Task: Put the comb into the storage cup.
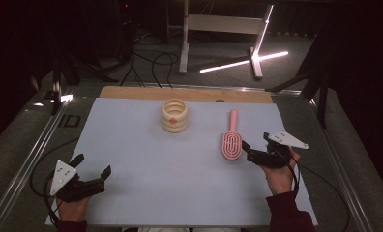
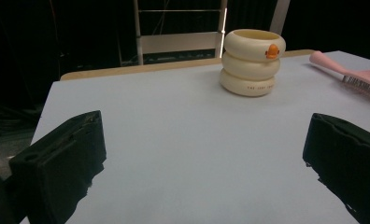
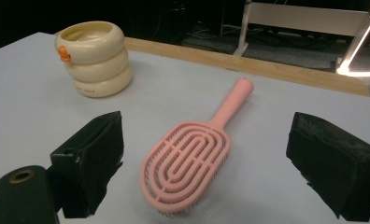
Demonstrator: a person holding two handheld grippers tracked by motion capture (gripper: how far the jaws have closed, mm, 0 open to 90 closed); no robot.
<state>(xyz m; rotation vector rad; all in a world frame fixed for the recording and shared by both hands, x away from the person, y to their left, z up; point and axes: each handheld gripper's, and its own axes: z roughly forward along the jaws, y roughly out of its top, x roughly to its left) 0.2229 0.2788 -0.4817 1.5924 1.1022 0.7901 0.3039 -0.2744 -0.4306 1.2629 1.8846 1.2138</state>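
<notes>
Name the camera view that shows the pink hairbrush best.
The right gripper view: the pink hairbrush lies whole and close between its fingers. The high view shows it small; the left gripper view catches its handle and head edge.

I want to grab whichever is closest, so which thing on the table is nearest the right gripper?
The pink hairbrush: its head lies just ahead of the right gripper, between its open jaws, while the cream ringed holder stands farther off.

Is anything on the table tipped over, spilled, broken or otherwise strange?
Nothing stands out. The cream ringed cup stands upright, and the pink hairbrush lies flat and whole, bristles down, on the white table.
</notes>
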